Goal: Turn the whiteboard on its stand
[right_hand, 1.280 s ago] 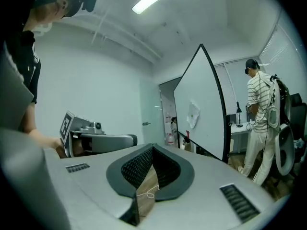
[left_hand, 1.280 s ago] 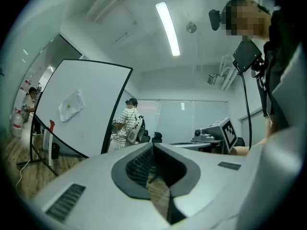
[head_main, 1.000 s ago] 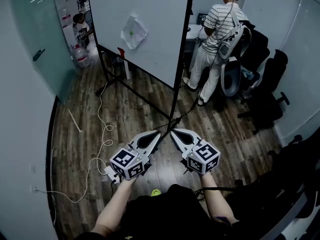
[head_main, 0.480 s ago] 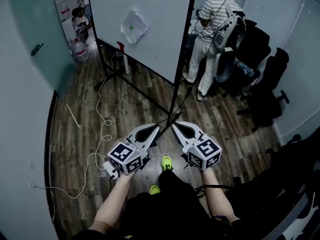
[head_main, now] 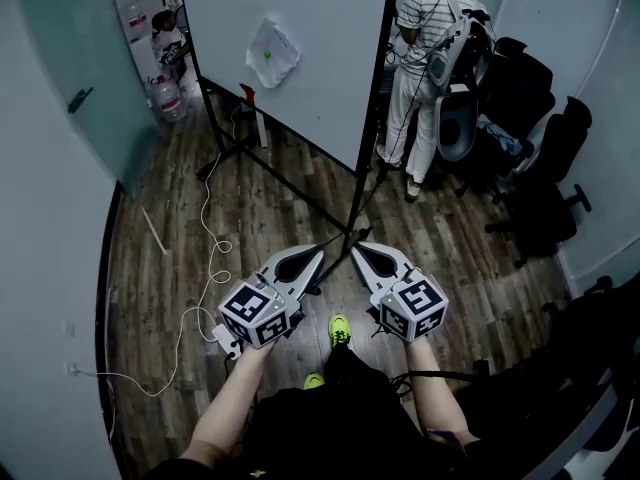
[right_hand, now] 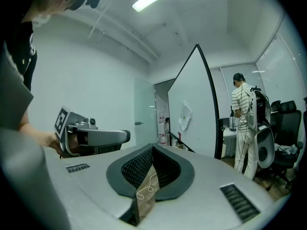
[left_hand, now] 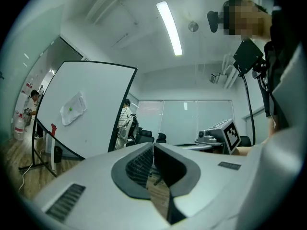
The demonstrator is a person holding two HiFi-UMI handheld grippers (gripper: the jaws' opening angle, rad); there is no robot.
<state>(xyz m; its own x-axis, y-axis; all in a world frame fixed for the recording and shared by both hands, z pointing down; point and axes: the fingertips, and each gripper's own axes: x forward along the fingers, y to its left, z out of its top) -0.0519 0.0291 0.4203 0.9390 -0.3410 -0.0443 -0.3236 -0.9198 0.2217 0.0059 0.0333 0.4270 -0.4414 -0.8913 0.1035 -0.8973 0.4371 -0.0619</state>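
While both pairs of jaws stay pressed together on nothing, left gripper (head_main: 319, 252) and right gripper (head_main: 354, 248) hover low, near the stand (head_main: 353, 203). Beyond, the whiteboard (head_main: 300, 58) stands upright, untouched. Risk: swinging it may snag the floor cable (head_main: 207, 213) or clip the person (head_main: 425, 28) behind.

This is an office meeting room. A large white whiteboard on a black metal stand (head_main: 300, 58) fills the far middle. Black swivel office chairs (head_main: 555, 153) crowd the far right beside pale partition walls (head_main: 600, 78). The floor is dark wood-look planking (head_main: 250, 238), a frosted glass door panel (head_main: 75, 78) stands at the left, and a long fluorescent ceiling light (left_hand: 169, 28) runs overhead.
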